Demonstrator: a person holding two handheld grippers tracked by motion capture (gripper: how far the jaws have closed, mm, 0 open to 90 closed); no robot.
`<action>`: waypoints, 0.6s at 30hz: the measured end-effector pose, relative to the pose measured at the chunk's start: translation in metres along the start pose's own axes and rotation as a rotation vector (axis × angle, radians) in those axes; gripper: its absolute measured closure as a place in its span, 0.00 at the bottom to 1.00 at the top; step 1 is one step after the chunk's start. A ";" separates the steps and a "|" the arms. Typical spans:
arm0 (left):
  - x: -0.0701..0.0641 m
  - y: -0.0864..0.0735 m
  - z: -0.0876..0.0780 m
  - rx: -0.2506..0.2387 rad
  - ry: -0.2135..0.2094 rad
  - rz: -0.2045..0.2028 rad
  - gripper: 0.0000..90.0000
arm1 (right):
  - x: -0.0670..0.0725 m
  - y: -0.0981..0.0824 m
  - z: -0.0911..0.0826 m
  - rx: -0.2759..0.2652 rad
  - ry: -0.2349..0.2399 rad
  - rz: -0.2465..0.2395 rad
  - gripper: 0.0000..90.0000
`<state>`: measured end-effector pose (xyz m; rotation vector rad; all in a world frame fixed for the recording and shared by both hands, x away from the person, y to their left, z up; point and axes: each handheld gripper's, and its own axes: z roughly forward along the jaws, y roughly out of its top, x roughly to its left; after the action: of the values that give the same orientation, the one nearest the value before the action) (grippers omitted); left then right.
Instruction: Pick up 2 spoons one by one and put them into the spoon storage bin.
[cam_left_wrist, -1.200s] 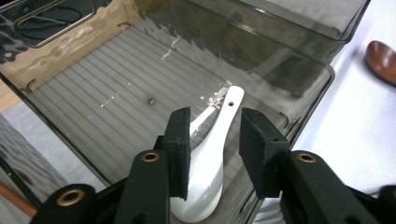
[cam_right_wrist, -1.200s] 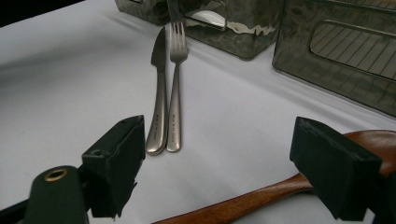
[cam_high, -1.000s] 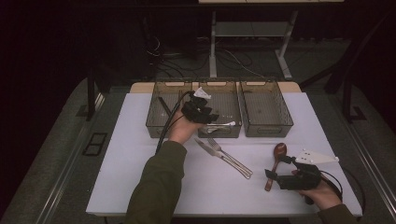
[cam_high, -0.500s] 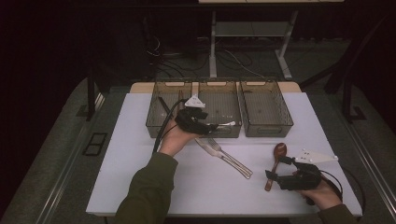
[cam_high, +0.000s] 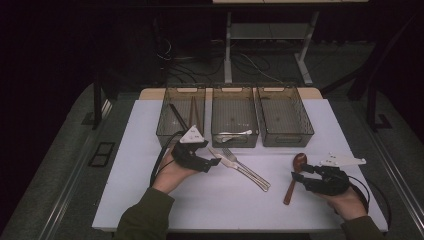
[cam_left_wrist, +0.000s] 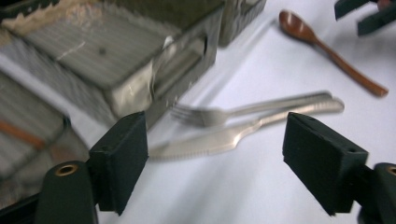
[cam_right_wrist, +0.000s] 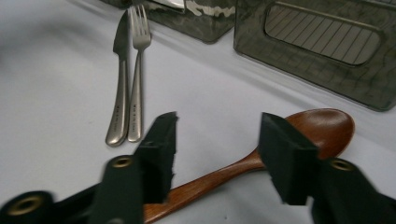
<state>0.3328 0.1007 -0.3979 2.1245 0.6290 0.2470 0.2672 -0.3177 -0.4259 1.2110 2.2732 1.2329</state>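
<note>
Right gripper (cam_high: 303, 176) jaws, just closing, straddled wooden spoon (cam_high: 294, 175) handle, not yet pinching; squarer bite advisable. Left gripper (cam_high: 214, 162), just opening, empty, faced knife (cam_high: 235, 165) and fork (cam_high: 245, 165).

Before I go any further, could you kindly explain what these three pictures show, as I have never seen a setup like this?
No robot is here: a person sits at a white table with a hand-held gripper in each hand. The high view looks down from above; there the left hand-held gripper is at the left and the right hand-held gripper at the right. The other two pictures come from cameras riding on each tool, looking along its black jaws.

At the back stand three clear bins; the middle one holds a pale utensil. In front lie a metal knife and fork side by side, and a wooden spoon.

Nothing is held yet. The left jaws, just opening, frame the knife and fork; the right jaws, just closing, straddle the spoon's handle.
</note>
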 end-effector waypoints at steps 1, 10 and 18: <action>-0.001 -0.004 -0.002 -0.002 -0.001 0.000 0.21 | -0.001 0.001 0.002 0.005 -0.009 -0.005 0.65; -0.015 -0.042 -0.018 0.003 0.000 0.018 0.14 | -0.012 0.019 0.022 0.064 -0.021 -0.045 1.00; -0.018 -0.063 -0.033 -0.001 -0.011 -0.005 0.03 | -0.031 0.035 0.051 0.139 -0.099 -0.047 1.00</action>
<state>0.2823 0.1450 -0.4282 2.1213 0.6282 0.2327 0.3353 -0.3040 -0.4324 1.2287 2.3329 0.9898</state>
